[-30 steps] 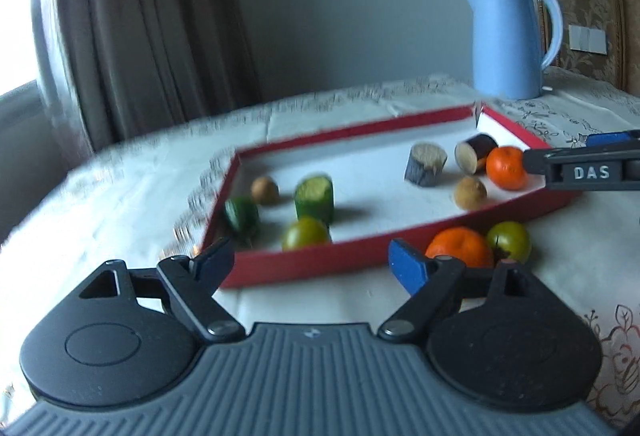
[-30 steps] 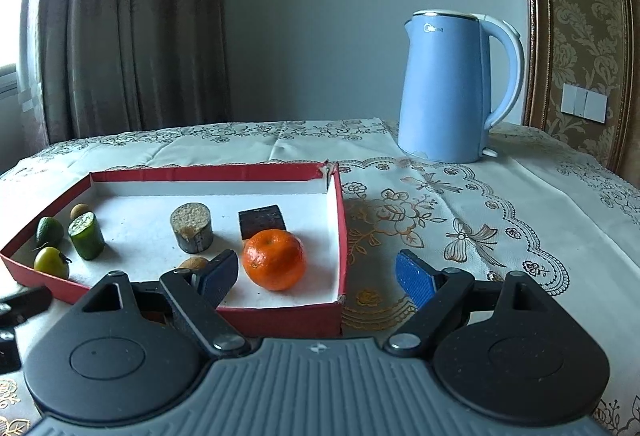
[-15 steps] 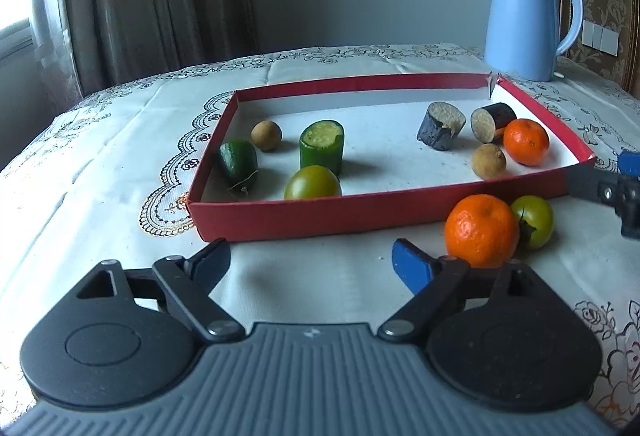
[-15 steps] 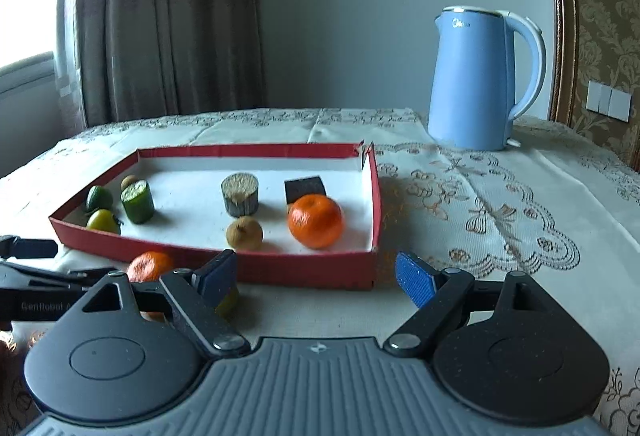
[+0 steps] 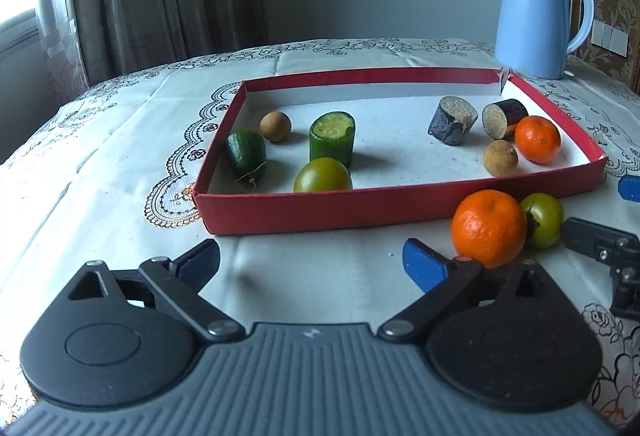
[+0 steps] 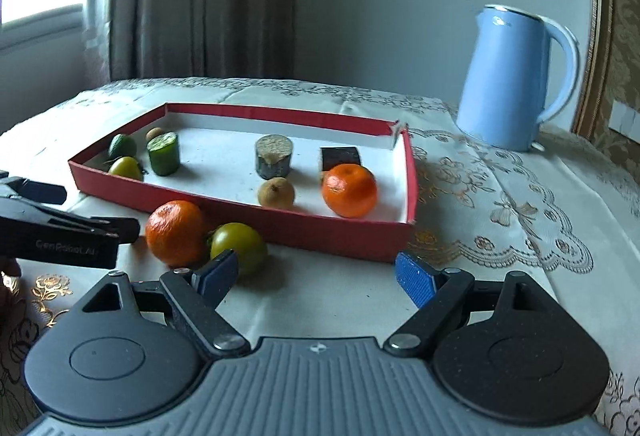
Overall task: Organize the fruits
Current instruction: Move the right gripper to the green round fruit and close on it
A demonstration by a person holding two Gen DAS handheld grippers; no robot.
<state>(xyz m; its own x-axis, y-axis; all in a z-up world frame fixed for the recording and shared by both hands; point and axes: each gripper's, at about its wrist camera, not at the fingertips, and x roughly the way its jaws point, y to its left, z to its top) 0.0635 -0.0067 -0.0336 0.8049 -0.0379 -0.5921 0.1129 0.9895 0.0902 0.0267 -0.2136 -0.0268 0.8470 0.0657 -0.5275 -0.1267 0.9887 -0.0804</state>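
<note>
The left gripper (image 5: 312, 260) is wide open and holds nothing; it hovers low over the bench (image 5: 100, 164), in front of the near wall of the red tray (image 5: 320, 210). Just beside its right finger lies a loose orange (image 5: 489, 227) on the cloth, and a green tomato (image 5: 543, 220) touches this orange on its far right side; both are outside the tray, close to its near wall. The right gripper (image 6: 316, 276) is also open and empty, and its left finger is just in front of the same green tomato (image 6: 239, 247), with the loose orange (image 6: 176, 232) next to it. Inside the tray, the left end has a green fruit (image 5: 246, 153), a small brown fruit (image 5: 275, 126), a cut cucumber piece (image 5: 332, 140) standing upright and a second green tomato (image 5: 322, 177). The right end has two dark cut pieces (image 5: 452, 125), another brown fruit (image 5: 500, 158) and a second orange (image 5: 537, 139). Behind the tray stands a blue kettle (image 5: 536, 12).
</note>
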